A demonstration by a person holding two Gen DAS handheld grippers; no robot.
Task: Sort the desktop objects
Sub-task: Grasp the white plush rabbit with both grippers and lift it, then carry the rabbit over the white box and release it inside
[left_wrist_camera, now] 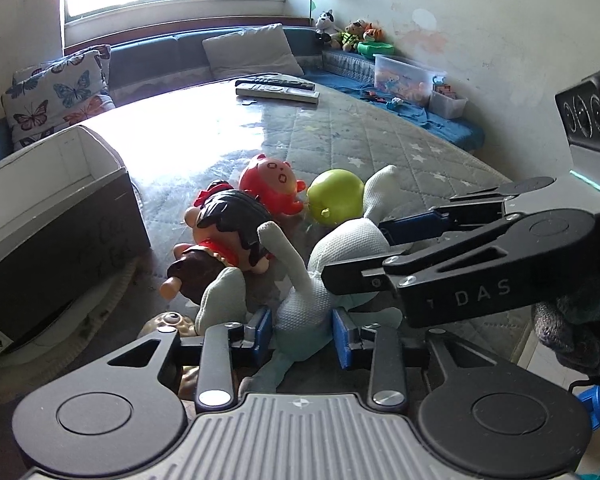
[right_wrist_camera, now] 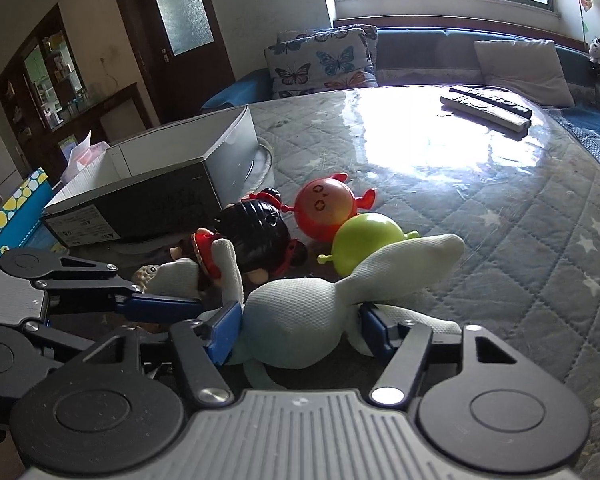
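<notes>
A white and pale-green plush toy [left_wrist_camera: 340,256] lies on the table, and both grippers hold it. My left gripper [left_wrist_camera: 300,332] is shut on its narrow body, blue pads pressing either side. My right gripper [right_wrist_camera: 298,332] is shut on its round head [right_wrist_camera: 300,312]; in the left wrist view the right gripper [left_wrist_camera: 356,252] reaches in from the right. One blue finger [right_wrist_camera: 160,304] of the left gripper shows at the left of the right wrist view. Touching the plush are a black-haired doll [left_wrist_camera: 228,224], a red round toy [left_wrist_camera: 270,184] and a green round toy [left_wrist_camera: 334,196].
An open dark cardboard box [left_wrist_camera: 60,200] stands left of the toys. A small tan toy with an eye [left_wrist_camera: 168,320] lies under the plush's limb. Two remote controls [left_wrist_camera: 276,90] lie at the far side of the glass-topped quilted table [left_wrist_camera: 380,140]. Sofa cushions and toy bins line the walls.
</notes>
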